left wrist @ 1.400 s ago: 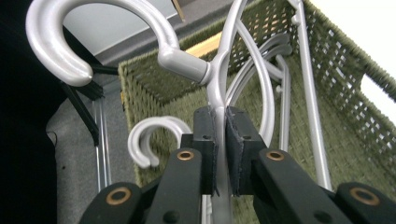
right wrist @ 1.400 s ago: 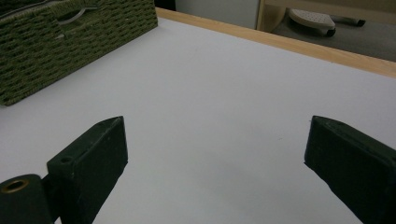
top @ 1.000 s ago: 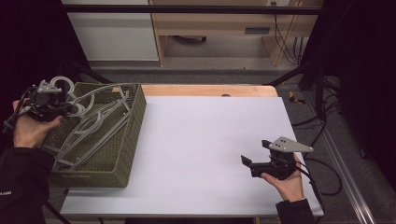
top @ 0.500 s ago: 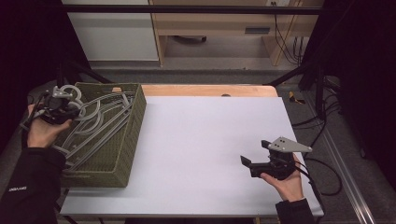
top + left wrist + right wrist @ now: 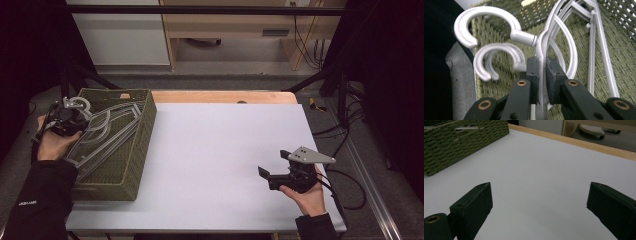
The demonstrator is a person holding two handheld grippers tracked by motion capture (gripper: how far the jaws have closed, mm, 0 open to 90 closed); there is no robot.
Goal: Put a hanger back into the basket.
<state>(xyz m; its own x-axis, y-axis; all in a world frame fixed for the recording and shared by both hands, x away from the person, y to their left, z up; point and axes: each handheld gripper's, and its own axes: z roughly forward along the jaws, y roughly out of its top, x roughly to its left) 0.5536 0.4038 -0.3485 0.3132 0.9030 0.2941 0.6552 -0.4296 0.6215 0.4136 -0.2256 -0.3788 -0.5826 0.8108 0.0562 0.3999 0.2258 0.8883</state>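
Observation:
A green woven basket (image 5: 135, 155) at the table's left holds several grey plastic hangers (image 5: 107, 132). My left gripper (image 5: 67, 117) sits over the basket's far left corner. In the left gripper view its pads (image 5: 534, 72) are shut on the neck of one hanger (image 5: 541, 45), just below its hook (image 5: 486, 15). A second hook (image 5: 499, 53) lies beside it on the basket's weave (image 5: 619, 50). My right gripper (image 5: 274, 163) rests low at the table's right with its jaws wide open. Nothing but bare table lies between the right gripper's (image 5: 539, 200) jaws.
The white table top (image 5: 225, 150) has a wooden strip (image 5: 225, 96) along its far edge. In the right gripper view the basket (image 5: 461, 142) stands far off. Cables (image 5: 345, 190) trail off the table's right side.
My left hand has come right and down over the basket's corner, bringing the held hanger with it. The right hand has stayed put.

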